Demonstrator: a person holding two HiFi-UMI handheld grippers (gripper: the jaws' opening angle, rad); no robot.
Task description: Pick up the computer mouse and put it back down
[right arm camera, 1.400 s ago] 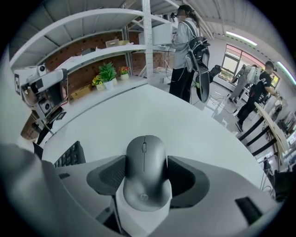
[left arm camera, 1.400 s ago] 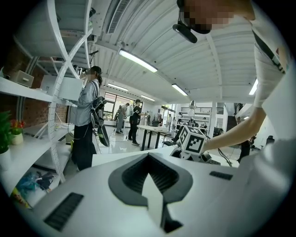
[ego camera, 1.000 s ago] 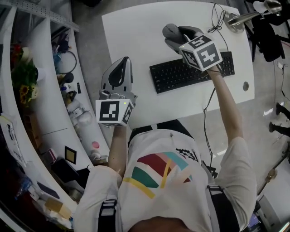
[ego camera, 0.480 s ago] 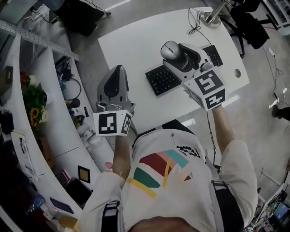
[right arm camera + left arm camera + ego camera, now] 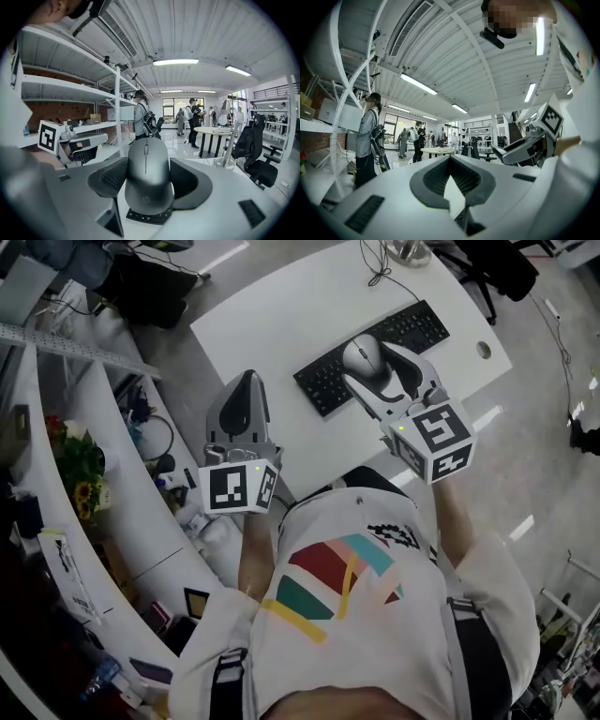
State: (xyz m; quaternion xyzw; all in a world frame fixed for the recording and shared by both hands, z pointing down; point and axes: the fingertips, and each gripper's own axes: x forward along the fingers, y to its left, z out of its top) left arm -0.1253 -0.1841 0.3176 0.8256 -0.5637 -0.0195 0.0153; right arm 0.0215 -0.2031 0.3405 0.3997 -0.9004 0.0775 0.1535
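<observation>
The white desk [image 5: 272, 324] fills the upper middle of the head view. A black keyboard [image 5: 412, 329] lies slantwise across it toward the upper right.

The left claw [image 5: 246, 395] hangs over the desk's left edge, left of centre in the frame. Its jaws are drawn together with nothing between them, and it takes no part in the work.

The right claw [image 5: 384, 371] is up over the near end of the keyboard. Its jaws are closed on the flanks of the computer mouse [image 5: 362, 356]. The right gripper view shows the mouse nose-out between the ribbed pads, with keyboard keys directly below its tail. It appears lifted off the surface rather than resting on it.

The pick looks done and the put-down is what remains. The main risk is placement: lowered from this spot, the mouse would land on the keys, so it likely needs carrying to bare desk. The shell is also smooth and rounded, held only at its sides. A loose squeeze or a tilt could let it slide out, and releasing too high would drop it.
</observation>
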